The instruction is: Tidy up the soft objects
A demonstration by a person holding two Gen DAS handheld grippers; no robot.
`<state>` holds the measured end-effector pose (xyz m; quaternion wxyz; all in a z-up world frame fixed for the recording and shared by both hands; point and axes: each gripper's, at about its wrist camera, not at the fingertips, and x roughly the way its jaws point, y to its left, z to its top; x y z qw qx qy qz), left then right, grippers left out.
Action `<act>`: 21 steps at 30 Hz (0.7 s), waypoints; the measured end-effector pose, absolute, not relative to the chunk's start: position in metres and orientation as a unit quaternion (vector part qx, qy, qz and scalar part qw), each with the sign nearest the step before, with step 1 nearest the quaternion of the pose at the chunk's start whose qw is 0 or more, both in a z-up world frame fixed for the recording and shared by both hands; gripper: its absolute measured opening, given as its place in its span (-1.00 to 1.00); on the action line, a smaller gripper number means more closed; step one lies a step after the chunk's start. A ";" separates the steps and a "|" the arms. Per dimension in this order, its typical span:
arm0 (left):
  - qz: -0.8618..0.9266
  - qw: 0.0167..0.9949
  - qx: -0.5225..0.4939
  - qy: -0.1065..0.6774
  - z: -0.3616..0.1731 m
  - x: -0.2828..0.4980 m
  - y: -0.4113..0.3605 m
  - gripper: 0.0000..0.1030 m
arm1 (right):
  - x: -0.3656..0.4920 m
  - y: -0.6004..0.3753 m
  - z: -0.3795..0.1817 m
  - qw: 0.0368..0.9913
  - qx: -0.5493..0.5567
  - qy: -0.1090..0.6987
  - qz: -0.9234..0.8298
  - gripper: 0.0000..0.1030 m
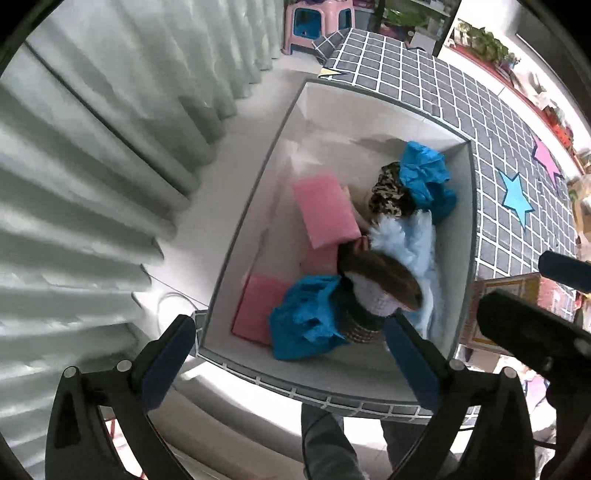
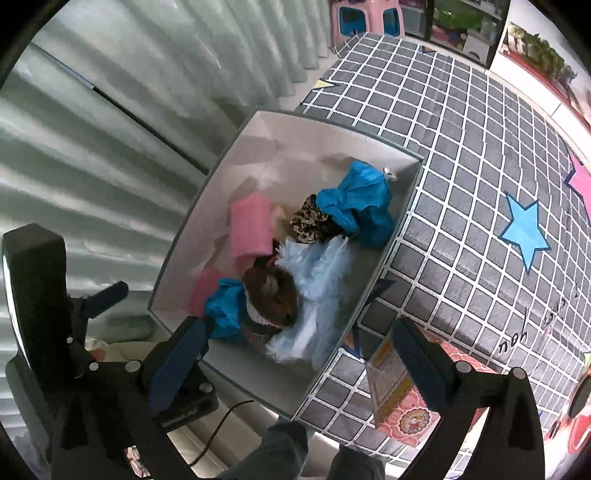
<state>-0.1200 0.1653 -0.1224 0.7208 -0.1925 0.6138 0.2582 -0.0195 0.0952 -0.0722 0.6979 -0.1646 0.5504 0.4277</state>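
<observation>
Box [image 1: 258, 177] of heaped soft items, lower ones buried, left hand-held gripper [image 1: 291, 358] and right hand-held gripper [image 2: 299, 362] both spread, empty.

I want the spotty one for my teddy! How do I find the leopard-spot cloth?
Look inside the big white box beside the checked bed. At its far end sits the leopard-print cloth, bunched up against a crumpled blue cloth. It is the only thing with brown and black spots.

Pale pleated curtain [image 1: 110, 155] hanging at left beside grey grid-patterned cloth [image 2: 461, 155] bearing blue star [image 2: 524, 230] and pink star [image 1: 546, 157]; pink-and-blue plastic stool [image 1: 317, 22] standing beyond; patterned red carton [image 2: 402, 410] lying near cloth's front edge.
</observation>
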 end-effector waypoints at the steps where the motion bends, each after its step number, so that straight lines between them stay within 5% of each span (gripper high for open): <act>1: 0.259 0.722 -0.190 0.613 -0.122 -0.121 0.164 0.99 | -0.020 0.095 -0.071 0.698 -0.164 0.550 0.428 0.99; 21: 0.232 0.736 -0.172 0.612 -0.097 -0.139 0.148 0.99 | -0.034 0.084 -0.058 0.709 -0.166 0.539 0.423 0.98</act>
